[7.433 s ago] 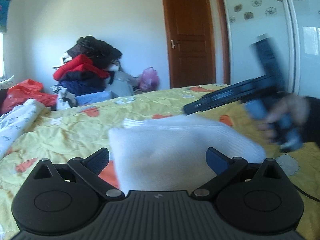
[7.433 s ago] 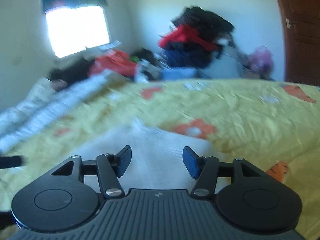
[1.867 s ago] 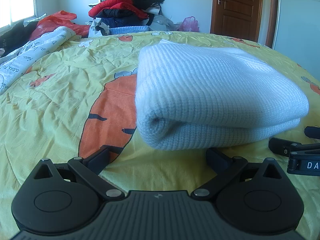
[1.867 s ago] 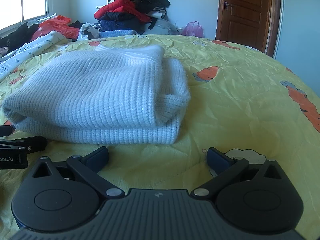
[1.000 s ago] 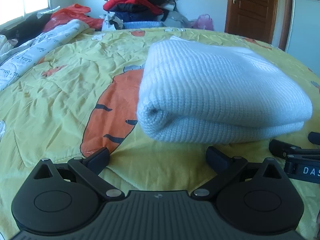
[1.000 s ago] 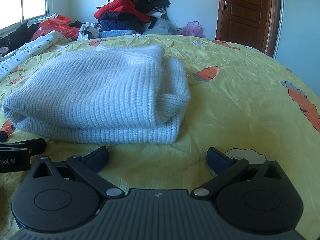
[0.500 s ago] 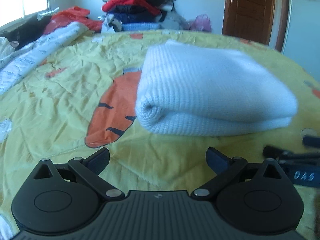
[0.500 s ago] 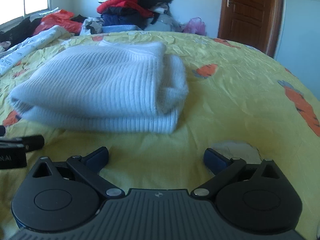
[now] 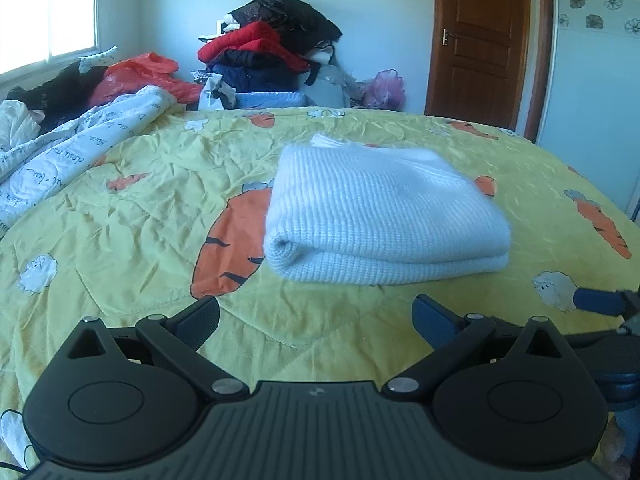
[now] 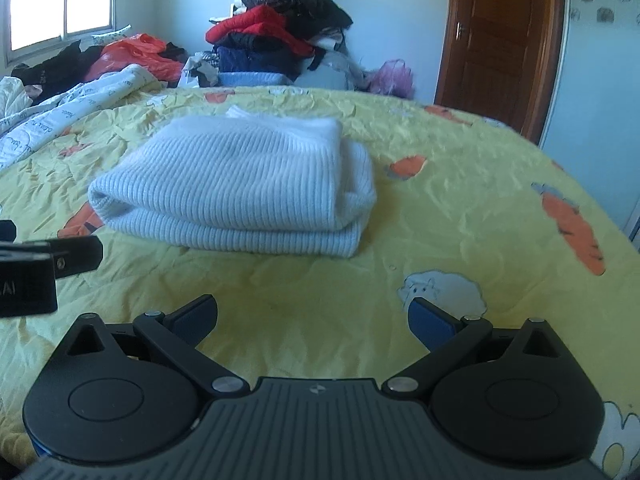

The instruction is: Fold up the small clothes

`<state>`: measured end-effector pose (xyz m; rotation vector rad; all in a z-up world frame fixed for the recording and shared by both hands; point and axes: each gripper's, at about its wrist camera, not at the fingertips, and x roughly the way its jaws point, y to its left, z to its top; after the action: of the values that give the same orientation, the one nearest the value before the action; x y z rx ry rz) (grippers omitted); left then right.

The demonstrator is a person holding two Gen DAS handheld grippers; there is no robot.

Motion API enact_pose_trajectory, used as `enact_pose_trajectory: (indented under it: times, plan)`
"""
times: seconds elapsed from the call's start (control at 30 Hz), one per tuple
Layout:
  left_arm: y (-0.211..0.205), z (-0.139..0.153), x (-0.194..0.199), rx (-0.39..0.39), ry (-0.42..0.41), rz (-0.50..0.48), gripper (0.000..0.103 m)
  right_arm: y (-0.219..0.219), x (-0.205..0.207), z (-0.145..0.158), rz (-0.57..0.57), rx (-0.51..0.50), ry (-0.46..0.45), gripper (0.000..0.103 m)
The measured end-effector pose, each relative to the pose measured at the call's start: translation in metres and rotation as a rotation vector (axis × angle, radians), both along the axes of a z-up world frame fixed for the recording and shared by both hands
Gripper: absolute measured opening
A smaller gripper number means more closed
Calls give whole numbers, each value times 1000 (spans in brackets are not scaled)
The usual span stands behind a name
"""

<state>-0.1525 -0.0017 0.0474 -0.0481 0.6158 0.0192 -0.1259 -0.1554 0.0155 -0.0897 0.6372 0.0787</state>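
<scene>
A white ribbed knit sweater [image 9: 380, 216] [image 10: 240, 184] is lying folded flat on the bed [image 9: 140, 220] [image 10: 460, 208], resting partly over an orange carrot print on the yellow cover. It is sitting as a thick rectangular bundle of stacked layers, its rounded fold edge facing the cameras. A thin white edge is peeking out at its far end.

My left camera sits low over the bed [image 9: 120, 240], looking across it toward the door [image 9: 484, 40] at upper right. My right camera looks the same way from just beside it. Both share the folded sweater [image 9: 380, 216] mid-frame, near, and the clothes pile [image 10: 280, 40] at top centre.
</scene>
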Motion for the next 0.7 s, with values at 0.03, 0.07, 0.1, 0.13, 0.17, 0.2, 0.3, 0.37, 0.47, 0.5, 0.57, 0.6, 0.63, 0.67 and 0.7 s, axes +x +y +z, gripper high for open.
enact_pose_trajectory:
  times: [0.03,0.07,0.1,0.13,0.17,0.2,0.3,0.37,0.47,0.5,0.57,0.6,0.63,0.67,0.7]
  plan:
    - [1,0,0,0,3,1,103,-4,3,0,-1,1,-2,103]
    - [1,-1,0,-1,4,5,103,-5,4,1,-4,4,-2,103]
    - [1,0,0,-4,5,7,103,-7,5,1,-6,7,0,103]
    - [2,0,0,-8,5,9,103,-8,6,1,-8,12,4,103]
    - [3,0,0,-11,5,10,103,-9,6,1,-9,17,7,103]
    - [3,0,1,-12,6,10,103,-9,7,0,-11,21,10,103]
    - [3,-1,1,-13,16,9,103,-7,7,-1,-10,19,15,103]
    - [4,-2,1,-17,21,7,103,-4,6,-2,-7,7,16,103]
    - [4,-3,3,-21,23,9,103,-2,6,-2,-3,-6,16,103]
    - [4,-3,3,-23,24,9,103,-2,6,-2,-2,-6,16,103]
    - [4,-3,4,-25,28,8,103,-2,7,-2,-3,-5,16,103]
    - [4,-4,4,-26,30,8,103,-2,7,-2,-3,-2,18,103]
    - [4,-4,5,-27,31,7,103,-3,7,-2,-3,0,19,103]
    - [4,-4,5,-30,33,6,103,-3,8,-2,-5,2,21,103]
    - [4,-5,5,-33,35,5,103,-3,8,-2,-6,5,21,103]
